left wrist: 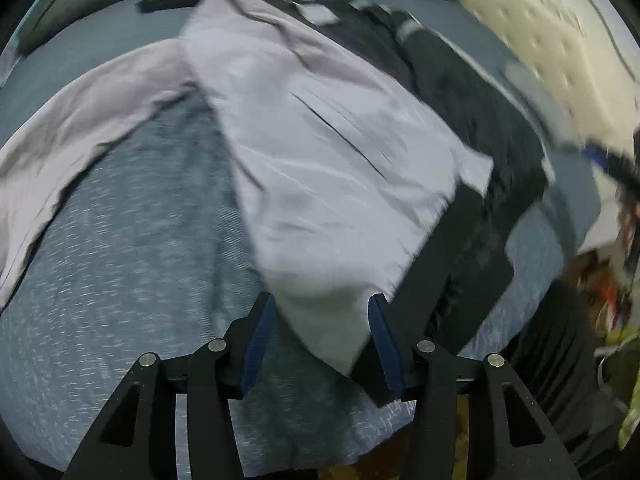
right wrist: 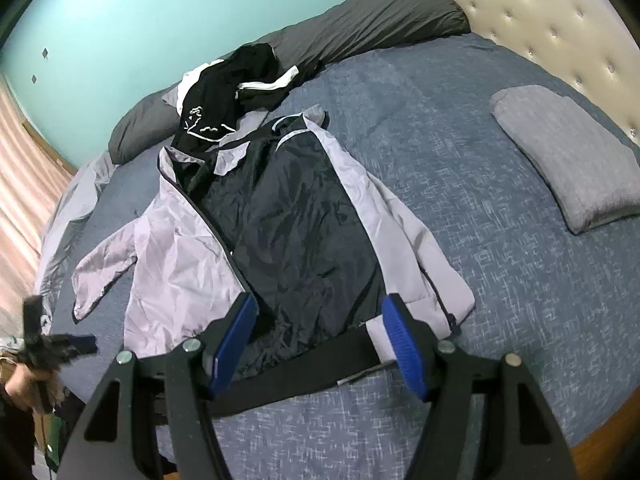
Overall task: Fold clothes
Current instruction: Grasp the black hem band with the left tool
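Bed [right wrist: 460, 208]: blue-grey mottled cover, wide, bare toward the near right edge.
Jacket [right wrist: 280, 224]: lilac and navy windbreaker, spread open on the bed, lining up, black hem band nearest the cameras, one sleeve out to the left.
Black garment [right wrist: 224, 92]: bunched with white stripes, lying at the jacket's collar end.
Folded grey item [right wrist: 568, 156]: set apart on the bed's right side, near the headboard.
Dark grey bolster [right wrist: 360, 24]: along the bed's far edge, against the wall.
Headboard [right wrist: 552, 20]: cream, tufted with buttons, upper right.
Wall [right wrist: 160, 8]: turquoise; pink striped curtain [right wrist: 20, 184] at far left.
Left tongs [left wrist: 322, 312]: released, blue pads apart, poised over the lilac front panel near the hem; view motion-blurred.
Right tongs [right wrist: 320, 316]: released, blue pads apart, hovering above the navy lining and hem band, touching nothing discernible.
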A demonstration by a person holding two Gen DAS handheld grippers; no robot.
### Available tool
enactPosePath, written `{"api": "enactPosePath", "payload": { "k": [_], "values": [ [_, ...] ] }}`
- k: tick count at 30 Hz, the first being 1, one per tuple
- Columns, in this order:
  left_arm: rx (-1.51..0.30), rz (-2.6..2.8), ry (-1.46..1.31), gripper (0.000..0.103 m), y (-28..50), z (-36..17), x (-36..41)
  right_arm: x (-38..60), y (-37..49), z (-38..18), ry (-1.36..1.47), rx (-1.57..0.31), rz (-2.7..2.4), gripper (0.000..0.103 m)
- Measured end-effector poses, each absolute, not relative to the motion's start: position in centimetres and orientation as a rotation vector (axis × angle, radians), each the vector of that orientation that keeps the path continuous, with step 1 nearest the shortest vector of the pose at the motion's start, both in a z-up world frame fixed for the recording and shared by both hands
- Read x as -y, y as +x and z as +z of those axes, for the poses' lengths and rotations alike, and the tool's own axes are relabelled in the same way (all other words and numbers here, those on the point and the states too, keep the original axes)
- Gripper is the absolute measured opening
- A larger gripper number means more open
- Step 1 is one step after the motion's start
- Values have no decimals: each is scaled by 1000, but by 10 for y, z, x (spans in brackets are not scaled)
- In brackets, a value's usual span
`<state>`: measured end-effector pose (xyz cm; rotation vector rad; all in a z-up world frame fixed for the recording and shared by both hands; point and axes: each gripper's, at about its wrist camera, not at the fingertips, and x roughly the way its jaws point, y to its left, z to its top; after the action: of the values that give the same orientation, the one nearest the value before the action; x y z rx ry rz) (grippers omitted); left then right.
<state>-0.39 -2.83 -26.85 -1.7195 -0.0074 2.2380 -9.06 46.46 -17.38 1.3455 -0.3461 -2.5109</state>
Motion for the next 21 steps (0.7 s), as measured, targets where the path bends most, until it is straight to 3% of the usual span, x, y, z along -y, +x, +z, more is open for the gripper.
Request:
{"api": "enactPosePath", "payload": {
  "k": [17, 18, 21],
  "values": [
    [-243, 2150, -1707, 53, 19, -303, -39, -468, -83, -180, 1353, 390, -2483, 67],
    [-256, 2146, -1700, 51, 20, -303, -39, -468, -83, -180, 1351, 392, -2480, 67],
    [-294, 2136, -1677, 28, 21, -304, -42, -466, -82, -180, 1345, 384, -2474, 67]
  ]
}}
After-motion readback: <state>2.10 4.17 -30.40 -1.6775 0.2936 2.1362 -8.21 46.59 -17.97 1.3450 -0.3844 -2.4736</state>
